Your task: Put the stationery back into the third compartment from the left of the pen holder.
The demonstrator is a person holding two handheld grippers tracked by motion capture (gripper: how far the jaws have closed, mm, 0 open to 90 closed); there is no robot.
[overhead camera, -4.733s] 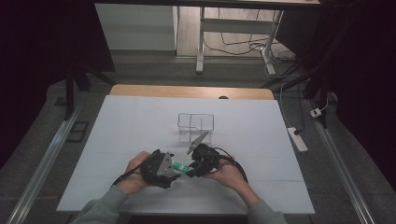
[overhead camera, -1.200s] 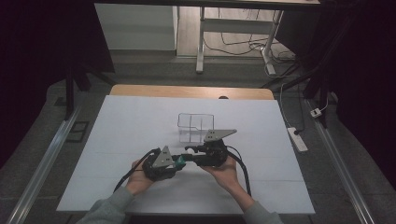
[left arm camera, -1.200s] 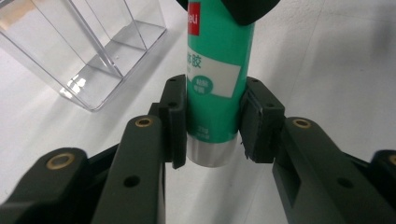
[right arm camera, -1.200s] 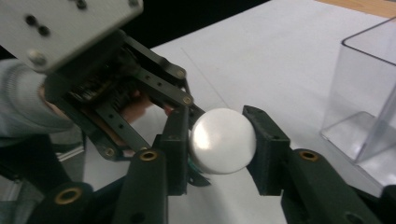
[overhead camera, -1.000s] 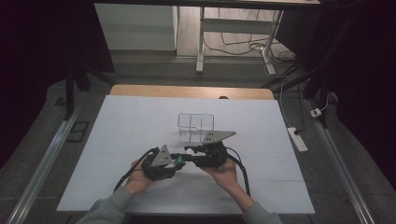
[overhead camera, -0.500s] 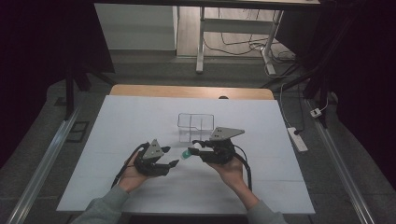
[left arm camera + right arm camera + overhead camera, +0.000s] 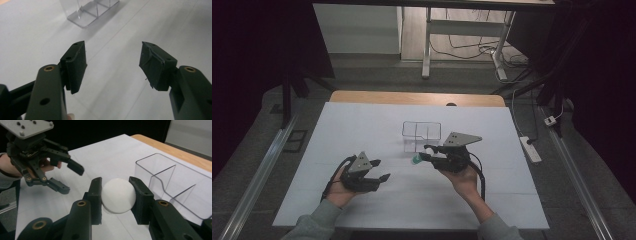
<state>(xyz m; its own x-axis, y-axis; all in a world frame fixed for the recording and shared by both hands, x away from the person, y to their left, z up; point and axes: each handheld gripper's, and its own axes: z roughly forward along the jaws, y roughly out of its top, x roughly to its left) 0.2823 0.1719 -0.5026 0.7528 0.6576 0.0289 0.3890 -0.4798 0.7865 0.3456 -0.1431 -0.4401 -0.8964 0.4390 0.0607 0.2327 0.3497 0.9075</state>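
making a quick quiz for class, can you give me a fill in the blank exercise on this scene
1. The right hand-held gripper is shut on a white ____.
2. The left hand-held gripper has its jaws ____ with nothing between them.
3. The clear container stands on the ____ table.
4. In the high view, the container lies ____ from the person than both grippers.

Missing words: ball; open; white; farther

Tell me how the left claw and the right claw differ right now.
The left claw stands wide open with nothing between its jaws; the right claw is shut on a white ball. In the high view the left claw sits nearer the person, while the right claw is close beside the clear box. Both have black jaws and a grey plate on top.
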